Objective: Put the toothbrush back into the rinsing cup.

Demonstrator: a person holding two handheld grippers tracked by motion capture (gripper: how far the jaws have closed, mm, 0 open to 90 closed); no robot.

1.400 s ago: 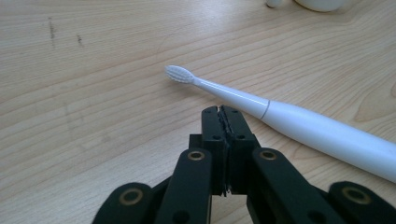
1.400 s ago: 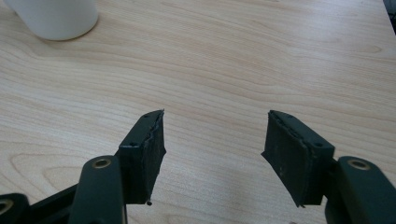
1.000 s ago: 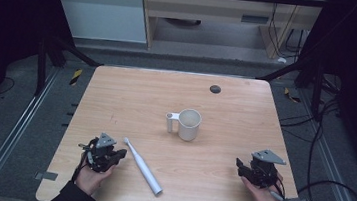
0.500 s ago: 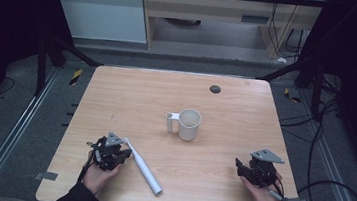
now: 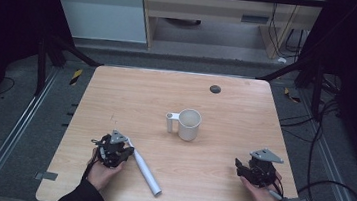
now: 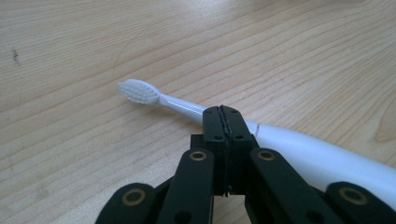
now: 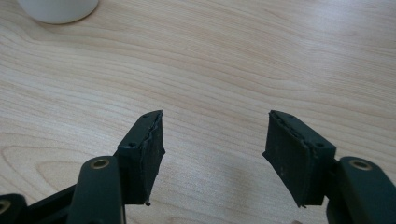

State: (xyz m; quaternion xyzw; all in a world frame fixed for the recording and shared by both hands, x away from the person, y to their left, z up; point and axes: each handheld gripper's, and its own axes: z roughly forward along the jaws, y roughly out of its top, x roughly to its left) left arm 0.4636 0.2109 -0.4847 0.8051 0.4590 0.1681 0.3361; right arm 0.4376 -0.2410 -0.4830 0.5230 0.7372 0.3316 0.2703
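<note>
Near the front edge of the wooden table, on the mug's left-hand side as the high view has it, the left gripper sits right against the white electric toothbrush. Its jaws are pressed fully together, nothing between them, and in the left gripper view their closed tip hangs over the brush's thin neck, just behind the bristled head. Whether the tip touches the neck cannot be told. The toothbrush lies flat on the wood, nearer the person than the mug and a little left of it, angled so its thick handle runs toward the front edge. The mug stands upright near the table's middle, handle turned left. Over on the mug's right and also toward the front edge, the right gripper rests in the person's hand, jaws spread wide and holding nothing; in the right gripper view bare wood lies between them, with the mug's white base beyond.
</note>
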